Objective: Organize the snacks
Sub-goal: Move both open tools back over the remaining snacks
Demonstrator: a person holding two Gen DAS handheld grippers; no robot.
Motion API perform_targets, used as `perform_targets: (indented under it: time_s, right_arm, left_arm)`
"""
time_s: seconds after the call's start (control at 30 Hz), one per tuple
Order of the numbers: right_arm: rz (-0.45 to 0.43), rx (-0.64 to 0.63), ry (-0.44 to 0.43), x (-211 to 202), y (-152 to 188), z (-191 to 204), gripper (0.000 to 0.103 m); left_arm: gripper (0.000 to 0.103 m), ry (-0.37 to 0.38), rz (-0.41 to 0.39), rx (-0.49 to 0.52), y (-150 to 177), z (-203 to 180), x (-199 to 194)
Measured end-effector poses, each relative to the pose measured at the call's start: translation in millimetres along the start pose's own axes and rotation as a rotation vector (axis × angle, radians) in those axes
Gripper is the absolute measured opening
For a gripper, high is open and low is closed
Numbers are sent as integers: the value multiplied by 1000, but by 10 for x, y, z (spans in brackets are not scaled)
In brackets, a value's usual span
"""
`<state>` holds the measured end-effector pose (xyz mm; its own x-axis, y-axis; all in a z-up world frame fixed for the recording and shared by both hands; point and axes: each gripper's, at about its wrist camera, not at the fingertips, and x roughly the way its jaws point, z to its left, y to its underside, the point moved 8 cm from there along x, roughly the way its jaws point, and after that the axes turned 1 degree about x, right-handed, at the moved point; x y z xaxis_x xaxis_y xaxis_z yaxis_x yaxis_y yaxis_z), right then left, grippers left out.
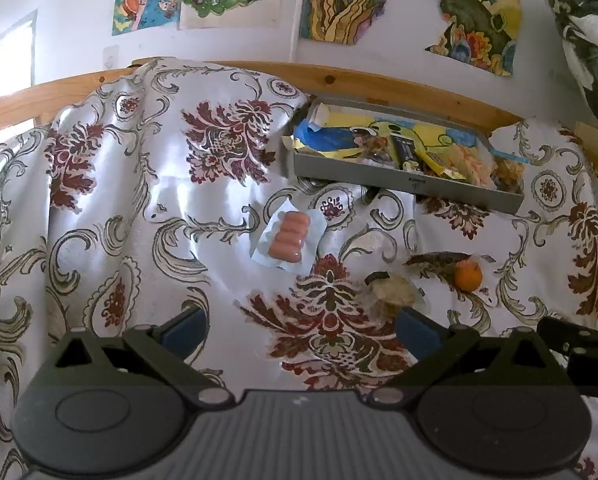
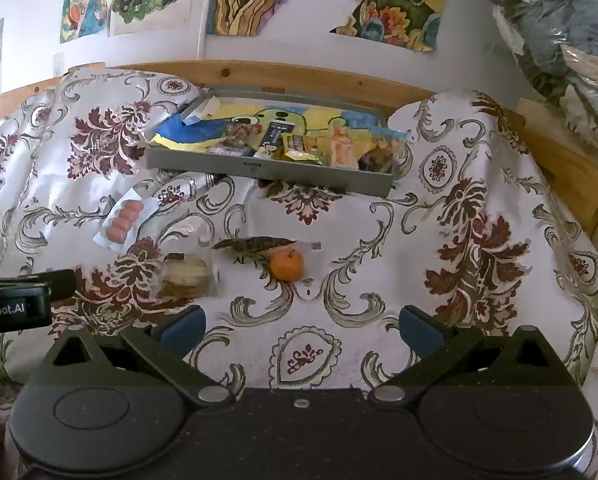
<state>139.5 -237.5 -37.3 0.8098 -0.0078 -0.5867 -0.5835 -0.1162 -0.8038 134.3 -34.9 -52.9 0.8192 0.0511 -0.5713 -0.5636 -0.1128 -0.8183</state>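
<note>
A bed spread (image 2: pixel 307 320) with a white cloth of dark red flowers and grey scrolls runs back to a wooden rail (image 2: pixel 299 74) and a white wall hung with bright posters (image 2: pixel 251 0). Both the left tongs (image 1: pixel 301 330) and right tongs (image 2: pixel 303 328) gape wide, holding nothing. From the right tongs, the grey tray (image 2: pixel 267 170) of snacks sits at twelve o'clock, the orange (image 2: pixel 286 265) just ahead, the wrapped biscuits (image 2: pixel 186 276) and sausage pack (image 2: pixel 123 221) towards ten

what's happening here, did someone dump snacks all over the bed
A person holds two grippers above a flowered sheet, sorting snacks. Both the left gripper and the right gripper are open and empty. A grey tray near the headboard already holds several packets. A sausage pack, a bagged pastry, a dark wrapped snack and an orange lie loose.
</note>
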Motion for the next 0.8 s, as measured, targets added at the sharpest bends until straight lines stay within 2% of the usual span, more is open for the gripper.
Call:
perform_targets:
  time_s: [0.33, 0.8]
  right_arm:
    - [15, 12, -10, 51, -31, -21, 102]
    - [-17, -67, -38, 178, -360, -119, 102]
  left_arm:
    - [103, -2, 19, 13, 8, -1, 50]
    - [103, 23, 37, 60, -34, -136, 194]
